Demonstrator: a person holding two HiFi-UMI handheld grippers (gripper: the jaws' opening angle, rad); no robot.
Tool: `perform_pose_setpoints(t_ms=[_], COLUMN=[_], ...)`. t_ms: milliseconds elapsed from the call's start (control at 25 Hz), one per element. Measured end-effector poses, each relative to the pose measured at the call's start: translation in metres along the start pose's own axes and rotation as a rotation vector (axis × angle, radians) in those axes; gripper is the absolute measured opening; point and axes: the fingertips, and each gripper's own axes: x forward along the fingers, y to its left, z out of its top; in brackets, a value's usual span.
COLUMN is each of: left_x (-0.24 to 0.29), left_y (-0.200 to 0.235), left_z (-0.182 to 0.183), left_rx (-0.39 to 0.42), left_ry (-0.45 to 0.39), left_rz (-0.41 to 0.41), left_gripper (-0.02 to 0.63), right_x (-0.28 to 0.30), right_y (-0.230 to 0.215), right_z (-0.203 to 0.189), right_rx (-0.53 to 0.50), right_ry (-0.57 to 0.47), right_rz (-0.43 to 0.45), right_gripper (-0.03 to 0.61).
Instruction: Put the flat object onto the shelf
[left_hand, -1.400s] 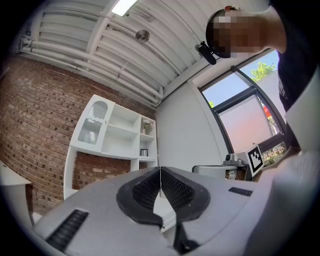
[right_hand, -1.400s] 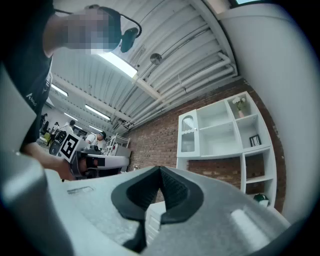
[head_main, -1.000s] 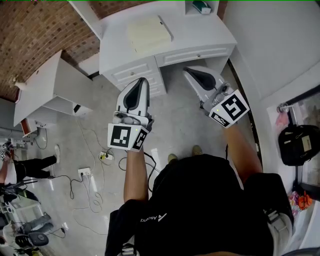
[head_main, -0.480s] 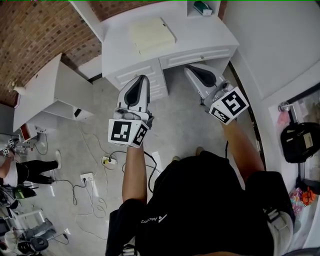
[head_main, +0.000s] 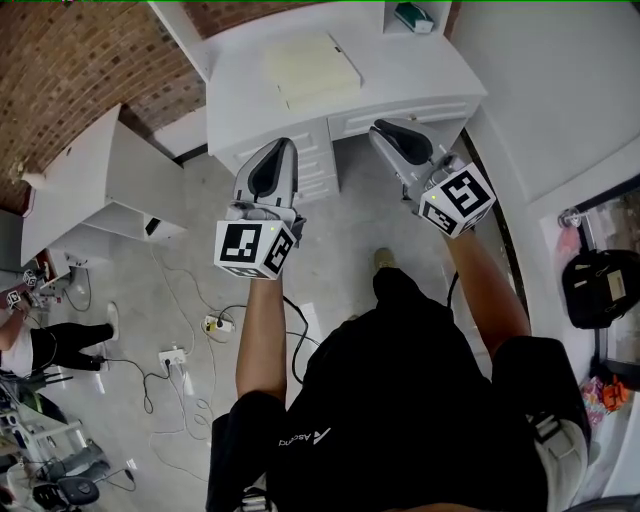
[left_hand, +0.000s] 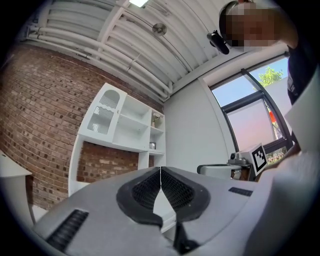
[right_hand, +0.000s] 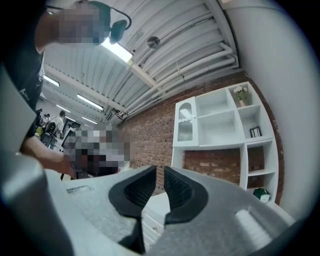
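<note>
White desk (head_main: 405, 75): flat object (head_main: 312, 68) beyond left hand-held gripper (head_main: 284, 146), right hand-held gripper (head_main: 379, 129)

We can make out one short line of white print beside a small logo on the person's black shirt (head_main: 305, 437), upside down to us and too small to read. The left cube (head_main: 255, 249) and the right cube (head_main: 458, 200) carry black-and-white square marker patterns.
</note>
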Motion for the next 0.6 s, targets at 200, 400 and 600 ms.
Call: perform_pose_setpoints(t_ms=[200, 400, 600], left_x=[0.03, 0.073, 0.125], left_y=[0.033, 0.067, 0.097], left_z=[-0.022, -0.05, -0.081], left_rx=[-0.001, -0.008, -0.013], left_ry=[0.034, 0.07, 0.123], left_rz=[0.041, 0.102, 0.154], left_gripper=[0.003, 0.005, 0.044], right_x=[0.032, 0.065, 0.094], right_y=[-0.034, -0.082, -0.142], right_z=[-0.021, -0.052, -0.082], right_rx=[0.012, 0.048, 0.099], right_ry=[0.006, 0.028, 0.064], right_rz=[0.018, 0.044, 0.065], right_gripper=[0.059, 0.097, 0.148])
